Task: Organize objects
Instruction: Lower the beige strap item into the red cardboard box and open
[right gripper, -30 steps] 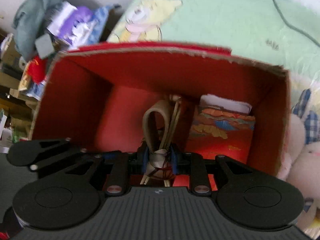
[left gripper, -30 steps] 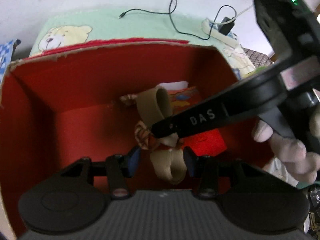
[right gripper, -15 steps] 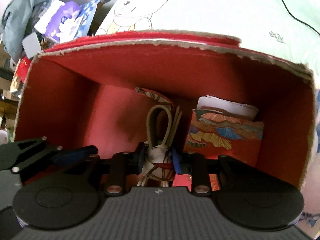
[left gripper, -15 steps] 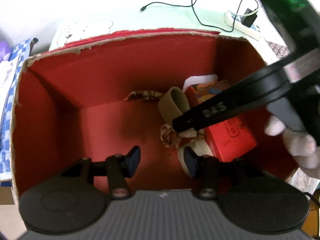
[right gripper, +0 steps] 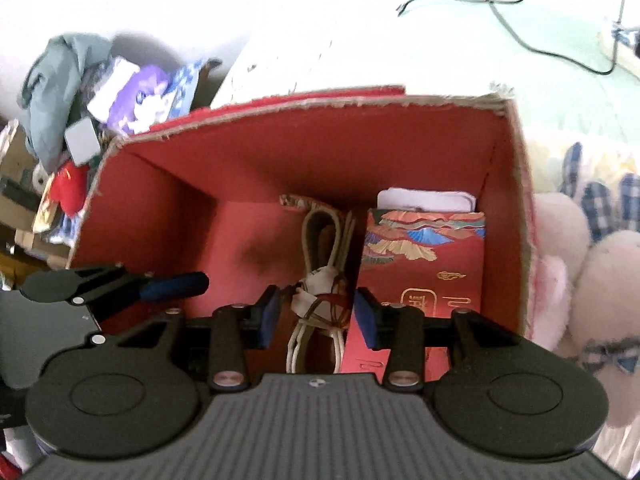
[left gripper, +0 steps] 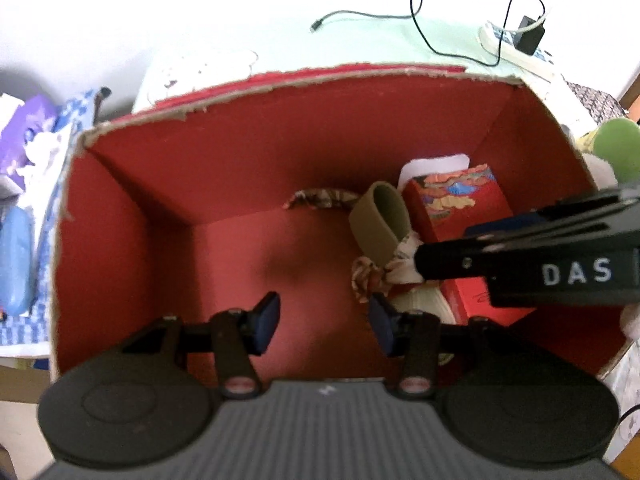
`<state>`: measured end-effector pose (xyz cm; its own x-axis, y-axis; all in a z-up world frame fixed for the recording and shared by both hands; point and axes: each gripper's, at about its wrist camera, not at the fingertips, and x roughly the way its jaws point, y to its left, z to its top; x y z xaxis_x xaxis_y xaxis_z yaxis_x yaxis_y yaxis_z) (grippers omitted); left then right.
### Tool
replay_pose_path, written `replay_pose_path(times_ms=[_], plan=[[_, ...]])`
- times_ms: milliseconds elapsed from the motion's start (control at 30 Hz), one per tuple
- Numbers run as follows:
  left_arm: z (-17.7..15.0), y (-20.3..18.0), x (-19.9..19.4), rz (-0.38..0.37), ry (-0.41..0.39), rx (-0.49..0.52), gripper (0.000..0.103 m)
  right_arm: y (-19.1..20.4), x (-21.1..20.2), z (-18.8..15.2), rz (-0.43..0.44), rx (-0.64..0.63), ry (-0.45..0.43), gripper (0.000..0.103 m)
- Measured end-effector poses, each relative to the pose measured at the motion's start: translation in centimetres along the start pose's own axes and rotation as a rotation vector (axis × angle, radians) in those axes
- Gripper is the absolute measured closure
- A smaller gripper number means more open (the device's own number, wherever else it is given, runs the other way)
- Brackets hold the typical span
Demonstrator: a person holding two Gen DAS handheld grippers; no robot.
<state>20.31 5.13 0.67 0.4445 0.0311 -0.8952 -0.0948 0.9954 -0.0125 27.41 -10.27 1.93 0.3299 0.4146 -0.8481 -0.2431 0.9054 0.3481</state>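
**Right wrist view: bundle released beside the red packet**

Right wrist view shows the right gripper (right gripper: 316, 314) with its jaws having just been opening; the tied strap bundle (right gripper: 320, 280) lies between the pads, which stand clear of it on both sides. It rests on the floor of the red box (right gripper: 312, 140), its long axis running straight away from that gripper, touching the patterned red packet (right gripper: 424, 264) to its right. The left gripper (left gripper: 324, 320), moderately parted and holding nothing after widening slightly, hangs over bare box floor, with the bundle up and to its right. So the right gripper is nearer; backing out along the bundle's axis looks like the safest withdrawal.
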Motion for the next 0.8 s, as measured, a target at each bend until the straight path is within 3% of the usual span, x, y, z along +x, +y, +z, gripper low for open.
replay_pose_path(times_ms=[233, 367, 800], plan=[[-0.7, -1.1, -3.0, 0.080, -0.075, 0.011, 0.041, -0.2, -3.1, -2.3, 0.010, 0.032, -0.121, 0.059], [-1.5, -1.6, -4.2, 0.107, -0.086, 0.002, 0.041, 0.1, -4.5, -3.6, 0.007, 0.028, -0.169, 0.058], [-4.6, -2.8, -7.8, 0.194, -0.114, -0.081, 0.039, -0.5, -7.2, -7.1, 0.001, 0.023, -0.214, 0.058]])
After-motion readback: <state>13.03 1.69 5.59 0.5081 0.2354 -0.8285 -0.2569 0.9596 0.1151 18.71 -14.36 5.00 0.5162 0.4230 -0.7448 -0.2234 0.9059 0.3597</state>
